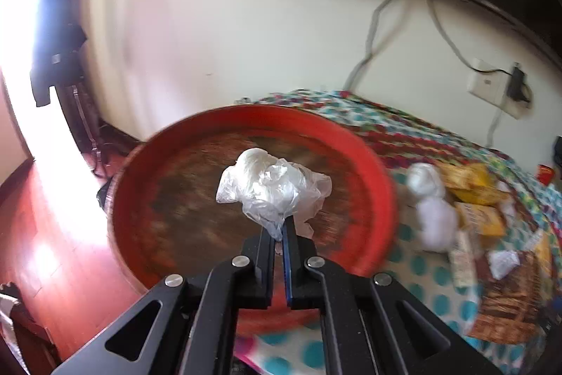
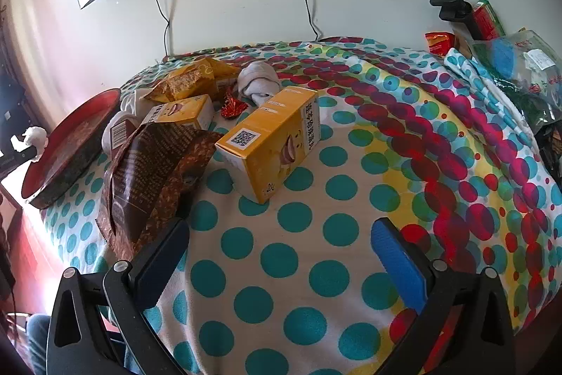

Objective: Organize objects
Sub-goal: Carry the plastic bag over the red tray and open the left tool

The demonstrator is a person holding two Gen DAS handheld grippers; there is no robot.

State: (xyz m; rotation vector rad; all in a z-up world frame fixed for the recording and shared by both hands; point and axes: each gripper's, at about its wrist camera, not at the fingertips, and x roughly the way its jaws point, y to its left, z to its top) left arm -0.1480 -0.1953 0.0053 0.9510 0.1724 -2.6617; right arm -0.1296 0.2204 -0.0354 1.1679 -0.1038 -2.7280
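My left gripper (image 1: 280,229) clamps a crumpled white plastic bag (image 1: 272,187), held above the red round tray (image 1: 372,160) directly ahead. My right gripper (image 2: 279,255) stands wide, empty, the yellow carton (image 2: 270,143) ahead.

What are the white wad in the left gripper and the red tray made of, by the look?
White wad: thin translucent plastic film, probably a bag; glossy, sharply crinkled. Red tray: smooth red rim, mottled brown base; looks lacquered or painted, but blur leaves metal, wood or plastic open. Left gripper pinches the wad.
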